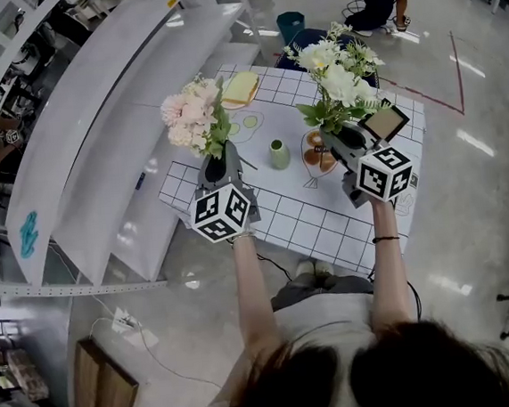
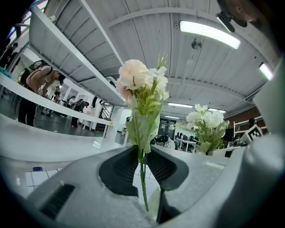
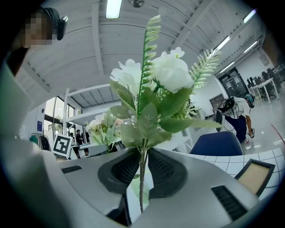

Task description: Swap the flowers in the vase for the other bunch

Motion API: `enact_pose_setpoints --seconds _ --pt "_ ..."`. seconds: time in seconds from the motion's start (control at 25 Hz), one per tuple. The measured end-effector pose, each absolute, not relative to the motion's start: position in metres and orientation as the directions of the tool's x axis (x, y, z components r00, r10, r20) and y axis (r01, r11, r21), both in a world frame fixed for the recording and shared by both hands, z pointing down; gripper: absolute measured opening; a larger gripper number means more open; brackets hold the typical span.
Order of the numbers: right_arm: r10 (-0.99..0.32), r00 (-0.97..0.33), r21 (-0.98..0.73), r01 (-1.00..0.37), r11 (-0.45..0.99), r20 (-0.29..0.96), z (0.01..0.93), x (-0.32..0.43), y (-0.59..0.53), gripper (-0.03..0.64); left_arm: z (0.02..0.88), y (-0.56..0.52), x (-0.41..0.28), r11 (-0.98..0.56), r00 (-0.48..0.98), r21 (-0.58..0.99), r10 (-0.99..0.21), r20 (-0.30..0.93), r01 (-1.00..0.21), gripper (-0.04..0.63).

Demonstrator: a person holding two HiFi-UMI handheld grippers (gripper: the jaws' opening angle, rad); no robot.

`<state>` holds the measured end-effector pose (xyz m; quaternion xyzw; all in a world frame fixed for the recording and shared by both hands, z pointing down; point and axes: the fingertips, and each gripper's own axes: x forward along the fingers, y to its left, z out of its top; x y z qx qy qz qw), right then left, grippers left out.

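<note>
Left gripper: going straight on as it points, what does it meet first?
Probably nothing near: the left gripper points out over the table, with the shelf left of that line; depth is unclear.

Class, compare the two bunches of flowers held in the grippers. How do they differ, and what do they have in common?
Colour: the pink bunch is pale pink and cream, while the white bunch is pure white.
Foliage: the white bunch spreads broad leaves and fern sprigs, while the pink bunch is compact with few leaves.
Holder: the left gripper holds the pink bunch, the right gripper the white bunch.
Shared: both are clamped by the stem, upright, outside the green vase.
</note>
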<state>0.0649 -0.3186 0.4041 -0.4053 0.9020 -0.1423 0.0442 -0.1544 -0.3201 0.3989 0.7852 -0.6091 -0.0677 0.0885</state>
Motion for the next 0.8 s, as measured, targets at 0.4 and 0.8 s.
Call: enact_pose_setpoints --seconds 0.4,0.8 --pt "-0.736 -0.676 -0.294 -0.71 0.64 0.03 0.403 0.065 -0.318 0.055 0.407 -0.309 -0.162 -0.211 0.222 0.235 -0.975 0.021 -0.949 0.064" --pt "-0.759 -0.651 -0.295 -0.723 0.624 -0.012 0.392 0.056 -0.322 0.055 0.415 -0.305 -0.18 -0.196 0.214 0.232 -0.975 0.057 -0.953 0.064"
